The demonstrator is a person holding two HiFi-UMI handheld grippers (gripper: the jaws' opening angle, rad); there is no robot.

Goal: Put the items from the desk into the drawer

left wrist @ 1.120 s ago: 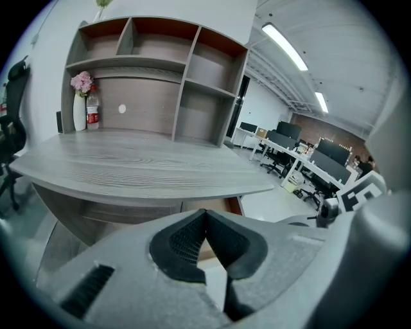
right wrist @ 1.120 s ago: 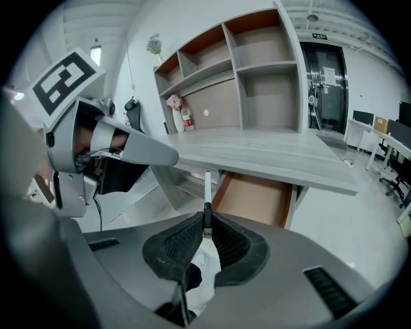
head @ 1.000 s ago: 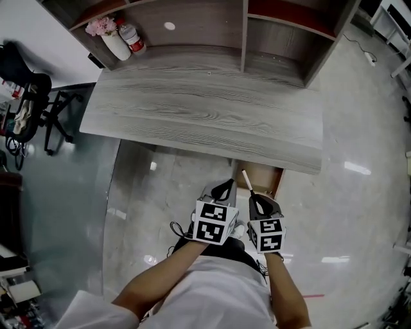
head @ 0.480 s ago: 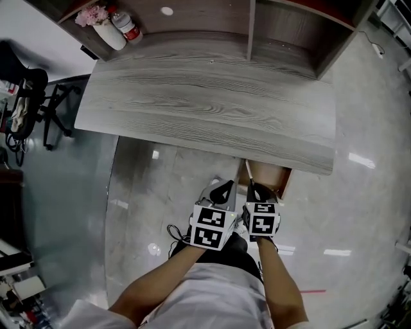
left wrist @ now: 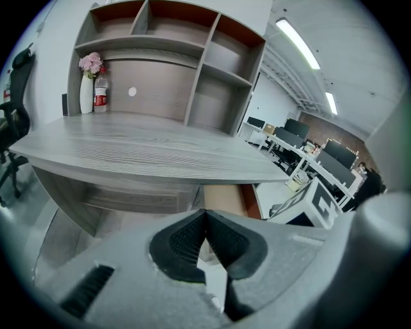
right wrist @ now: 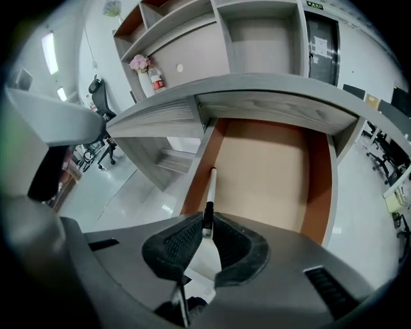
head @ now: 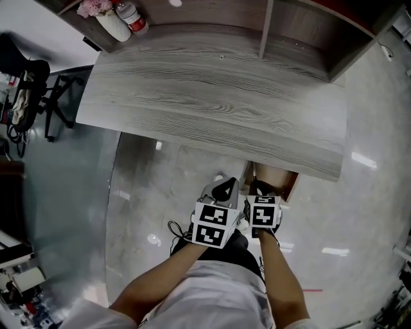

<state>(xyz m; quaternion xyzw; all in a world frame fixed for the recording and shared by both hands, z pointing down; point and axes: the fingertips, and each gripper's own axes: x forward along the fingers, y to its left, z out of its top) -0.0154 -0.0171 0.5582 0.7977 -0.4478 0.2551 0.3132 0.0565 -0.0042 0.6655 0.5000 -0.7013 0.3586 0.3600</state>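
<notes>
A grey wooden desk [head: 212, 109] fills the top of the head view. Beneath its front right edge a drawer [head: 286, 183] stands pulled out, its tan bottom [right wrist: 270, 173] bare in the right gripper view. My right gripper [right wrist: 207, 225] is shut on a white pen with a black end [right wrist: 210, 189], which points forward over the drawer's left side. In the head view the right gripper [head: 259, 188] sits at the drawer's front. My left gripper [left wrist: 205, 213] is shut with nothing in it and hangs just left of the drawer [left wrist: 225, 199], below the desk edge.
A white vase of pink flowers [head: 106, 19] and a bottle [head: 133, 16] stand on the shelf unit at the desk's back left. A black office chair [head: 26, 83] is at the far left. The glossy floor [head: 167, 186] lies below the desk.
The right gripper has carried the pen forward and a little right, up to the open drawer. The left gripper has stayed beside it.
</notes>
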